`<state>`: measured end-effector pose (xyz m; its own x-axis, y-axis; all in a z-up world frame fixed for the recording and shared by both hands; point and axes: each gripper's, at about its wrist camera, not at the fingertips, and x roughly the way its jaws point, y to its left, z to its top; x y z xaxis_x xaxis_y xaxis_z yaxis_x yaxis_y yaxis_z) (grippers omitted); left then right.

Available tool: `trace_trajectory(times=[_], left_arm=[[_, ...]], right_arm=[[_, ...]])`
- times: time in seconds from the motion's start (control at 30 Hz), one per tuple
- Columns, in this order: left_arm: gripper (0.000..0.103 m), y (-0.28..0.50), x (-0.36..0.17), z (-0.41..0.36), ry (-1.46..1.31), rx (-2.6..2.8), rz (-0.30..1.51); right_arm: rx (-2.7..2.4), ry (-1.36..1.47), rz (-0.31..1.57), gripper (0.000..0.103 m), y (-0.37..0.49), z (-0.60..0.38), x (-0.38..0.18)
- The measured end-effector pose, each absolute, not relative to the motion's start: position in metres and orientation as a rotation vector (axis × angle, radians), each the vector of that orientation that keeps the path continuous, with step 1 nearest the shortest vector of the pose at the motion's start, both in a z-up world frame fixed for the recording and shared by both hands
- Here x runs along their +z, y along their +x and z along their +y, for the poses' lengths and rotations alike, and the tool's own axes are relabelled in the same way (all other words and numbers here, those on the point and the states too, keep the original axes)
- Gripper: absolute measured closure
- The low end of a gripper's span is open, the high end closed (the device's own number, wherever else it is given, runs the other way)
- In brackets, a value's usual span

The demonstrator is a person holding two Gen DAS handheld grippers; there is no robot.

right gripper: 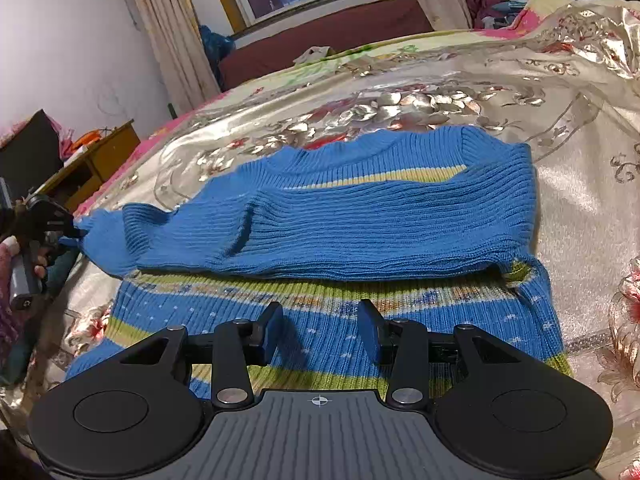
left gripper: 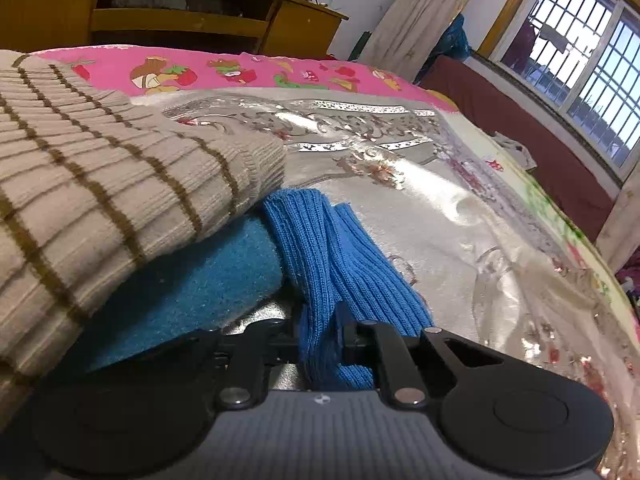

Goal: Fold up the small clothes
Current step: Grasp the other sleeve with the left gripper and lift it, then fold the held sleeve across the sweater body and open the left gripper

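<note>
A small blue ribbed sweater (right gripper: 360, 216) with green and yellow patterned bands lies flat on the shiny floral bedspread (right gripper: 460, 92). One sleeve is folded across its chest. My left gripper (left gripper: 318, 338) is shut on the blue sleeve cuff (left gripper: 320, 248), which bunches between the pads. The right wrist view also shows the left gripper (right gripper: 78, 234), at the far left, pinching the sleeve's end. My right gripper (right gripper: 320, 332) hovers open over the sweater's patterned lower part (right gripper: 320, 304), with nothing between its fingers.
A beige sweater with brown stripes (left gripper: 100, 184) lies over a teal cloth (left gripper: 192, 280) just left of the held sleeve. A pink printed sheet (left gripper: 240, 72), a wooden desk (left gripper: 180, 20) and a barred window (left gripper: 580, 80) lie beyond. A person's hand (right gripper: 38, 270) holds the left gripper.
</note>
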<state>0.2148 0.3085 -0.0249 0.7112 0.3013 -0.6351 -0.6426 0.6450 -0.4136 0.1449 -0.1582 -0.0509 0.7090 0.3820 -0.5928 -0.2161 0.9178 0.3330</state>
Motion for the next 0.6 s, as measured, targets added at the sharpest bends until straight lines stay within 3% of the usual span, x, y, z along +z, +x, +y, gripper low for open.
trace_trajectory(times=[0.3,0.6], left_arm=[[0.089,0.214,0.021,0.274,-0.639,0.374,0.520],[0.089,0.215,0.071,0.130,-0.491,-0.097,0.588]], right_arm=[[0.342,0.296,0.714,0.062,0.146,-0.164,-0.051],[0.332,0.408,0.731,0.062,0.148,-0.183,-0.046]])
